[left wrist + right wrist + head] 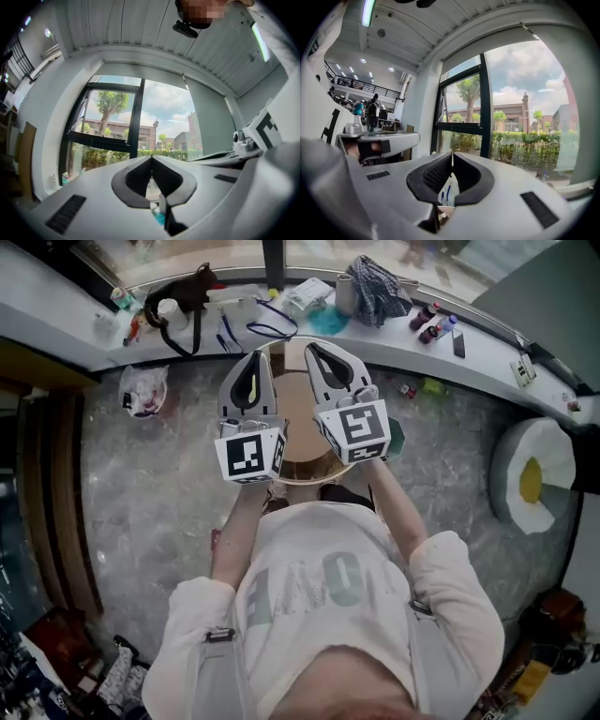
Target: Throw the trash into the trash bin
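Below the worktop's (pixel 47 310) left end, a white bag (pixel 142 390), likely the trash, lies on the floor. Short of the worktop's middle, the left tool (pixel 251 360) and right tool (pixel 319 351) are both pressed together and empty. They should spread before reaching for the bag.

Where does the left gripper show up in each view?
Head view: left gripper at centre, just left of the right gripper.
Left gripper view: left gripper at bottom centre, its own jaws shut.
Right gripper view: left gripper at the left, seen side-on.
Shared landmark: black window post.
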The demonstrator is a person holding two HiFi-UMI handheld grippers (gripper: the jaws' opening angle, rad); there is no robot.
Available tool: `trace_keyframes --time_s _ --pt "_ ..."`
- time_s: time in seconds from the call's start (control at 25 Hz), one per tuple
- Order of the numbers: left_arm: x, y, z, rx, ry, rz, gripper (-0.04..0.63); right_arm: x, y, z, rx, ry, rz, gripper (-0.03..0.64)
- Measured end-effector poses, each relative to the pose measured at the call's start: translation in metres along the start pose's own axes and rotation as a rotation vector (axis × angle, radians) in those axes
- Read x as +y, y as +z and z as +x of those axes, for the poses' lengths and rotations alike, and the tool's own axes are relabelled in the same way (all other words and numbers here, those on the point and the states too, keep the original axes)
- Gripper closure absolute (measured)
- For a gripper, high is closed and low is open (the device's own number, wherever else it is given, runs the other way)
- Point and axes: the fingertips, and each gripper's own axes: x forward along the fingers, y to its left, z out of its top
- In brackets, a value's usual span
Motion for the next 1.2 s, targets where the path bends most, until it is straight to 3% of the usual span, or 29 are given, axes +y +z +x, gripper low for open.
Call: trace_keyframes --time_s 0.16,0.2,0.28,0.4,0.56,0.76,0.96,1.2 --pt "0.053 -0.016 -0.031 0.042 0.154 0.011 0.584 0.037 -0.033 0.036 0.093 0.144 0.044 0.597" --pt "0.064 -0.02 -0.038 0.054 0.187 0.016 0.584 0.045 -0.044 0.046 0.119 0.172 0.069 0.577" --pt "0.084 -0.031 -0.048 0.076 0.234 0.032 0.584 0.057 -0.073 0.068 0.187 0.217 0.141 0.426" --pt "0.107 -0.052 -0.063 0.116 0.278 0.059 0.584 0.073 -0.123 0.098 0.289 0.241 0.179 0.37" --pt "0.135 -0.092 -0.087 0.174 0.354 0.055 0.584 0.093 -0.202 0.13 0.422 0.268 0.175 0.354" --pt "0.169 -0.146 -0.092 0.175 0.458 0.057 0.584 0.083 -0.305 0.185 0.552 0.214 0.213 0.35" --pt "0.186 -0.2 -0.094 0.184 0.506 0.018 0.584 0.08 -0.406 0.216 0.69 0.159 0.235 0.347" --pt "0.198 -0.254 -0.104 0.24 0.553 -0.014 0.584 0.079 -0.488 0.226 0.807 0.044 0.52 0.339"
